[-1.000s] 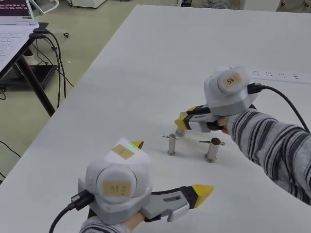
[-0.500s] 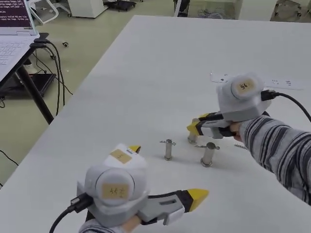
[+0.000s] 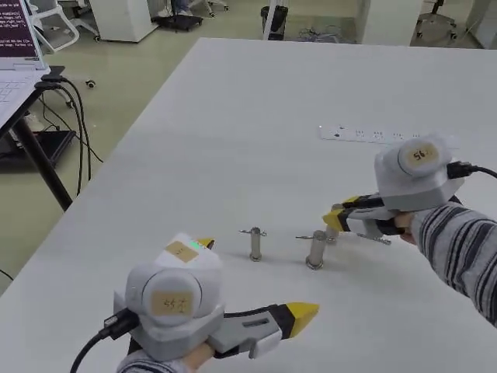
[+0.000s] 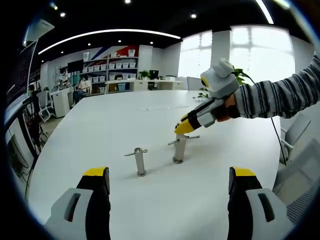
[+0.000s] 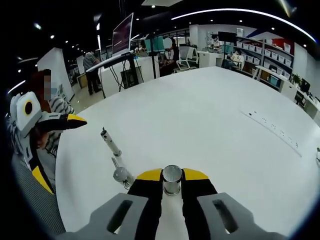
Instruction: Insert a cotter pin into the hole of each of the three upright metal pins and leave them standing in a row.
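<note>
Clearly the right gripper (image 5: 172, 175) clamps the third metal pin (image 5: 172, 186), upright just beside the two cottered pins (image 3: 316, 250) on the table (image 3: 233, 140); the left gripper (image 4: 168, 172) hovers wide open. Keep it vertical, in line with them, and unclamp slowly.

head view: above, downward | left gripper view: low, across table (image 4: 125, 115) | right gripper view: close on pin (image 5: 172, 179) | shared: table
</note>
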